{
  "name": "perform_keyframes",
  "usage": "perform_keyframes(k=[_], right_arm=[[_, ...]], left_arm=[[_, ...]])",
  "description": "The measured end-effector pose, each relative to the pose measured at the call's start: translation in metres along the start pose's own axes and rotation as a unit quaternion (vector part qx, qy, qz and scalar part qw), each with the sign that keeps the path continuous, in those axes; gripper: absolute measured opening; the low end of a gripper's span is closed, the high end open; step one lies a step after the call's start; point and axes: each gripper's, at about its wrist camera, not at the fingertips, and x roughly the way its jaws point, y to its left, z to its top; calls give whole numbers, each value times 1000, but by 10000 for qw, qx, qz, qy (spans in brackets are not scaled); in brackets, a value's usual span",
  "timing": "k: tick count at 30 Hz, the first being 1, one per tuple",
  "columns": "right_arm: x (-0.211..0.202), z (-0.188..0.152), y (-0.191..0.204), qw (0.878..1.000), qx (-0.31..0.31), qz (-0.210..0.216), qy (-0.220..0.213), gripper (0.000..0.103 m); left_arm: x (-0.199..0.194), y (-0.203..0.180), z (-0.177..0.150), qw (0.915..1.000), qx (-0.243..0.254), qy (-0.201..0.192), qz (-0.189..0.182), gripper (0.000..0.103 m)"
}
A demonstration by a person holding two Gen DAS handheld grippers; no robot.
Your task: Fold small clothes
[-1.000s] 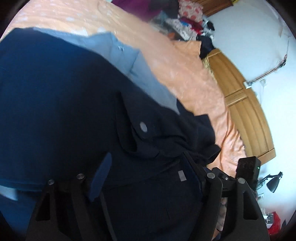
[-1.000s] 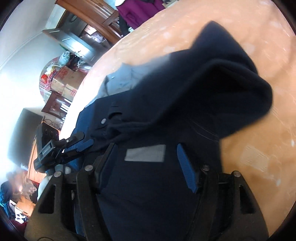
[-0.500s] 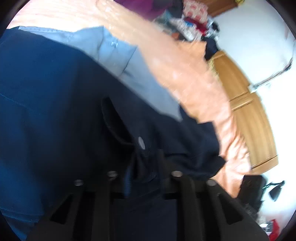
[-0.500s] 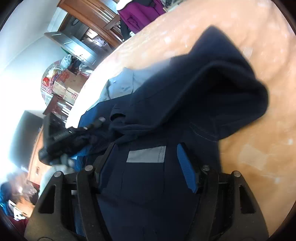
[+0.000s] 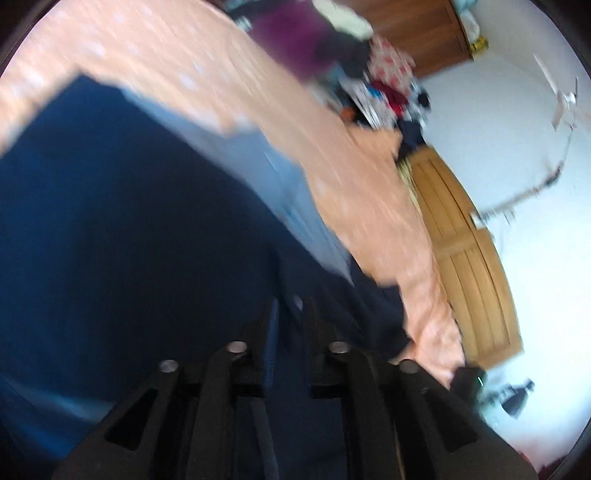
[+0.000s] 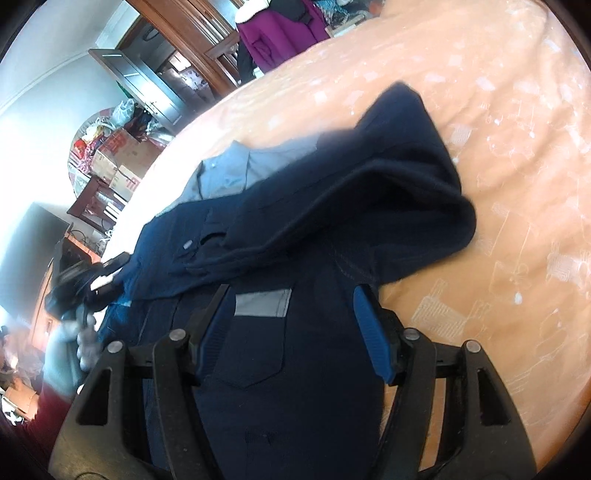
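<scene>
A dark navy garment point(image 6: 332, 229) with a grey patch point(image 6: 262, 303) and a pocket lies rumpled on the orange bedspread point(image 6: 498, 129), over a light blue garment point(image 6: 236, 173). In the blurred left wrist view the navy garment point(image 5: 129, 240) fills the lower left, and my left gripper point(image 5: 291, 314) is shut on a fold of it near a snap button. My right gripper point(image 6: 291, 299) hovers open over the patch, its blue-padded fingers point(image 6: 371, 332) apart with cloth beneath. The left gripper point(image 6: 85, 277) also shows at the garment's left edge.
Wooden wardrobes point(image 5: 469, 266) and a heap of clothes point(image 5: 373, 85) stand beyond the bed. A purple jacket point(image 6: 280, 33), cardboard boxes point(image 6: 118, 158) and dark furniture point(image 6: 33, 258) line the room's edge. Bare bedspread lies right of the garment.
My left gripper went from open to shut on a navy fold and is moving, blurring its view. My right gripper has stayed open over the grey patch.
</scene>
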Motion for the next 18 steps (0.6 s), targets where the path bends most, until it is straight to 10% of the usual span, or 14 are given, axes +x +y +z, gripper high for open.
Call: perform_keyframes(k=[2,18], right_arm=[[7,-4,-2,9999,111,18,69,66],[18,-16,-8,9998,110,26,140,66]], left_arm=[[28,-15,-25,9993,30,352,-137,52],[86,-24,-43,9961,-163,-469,729,53]])
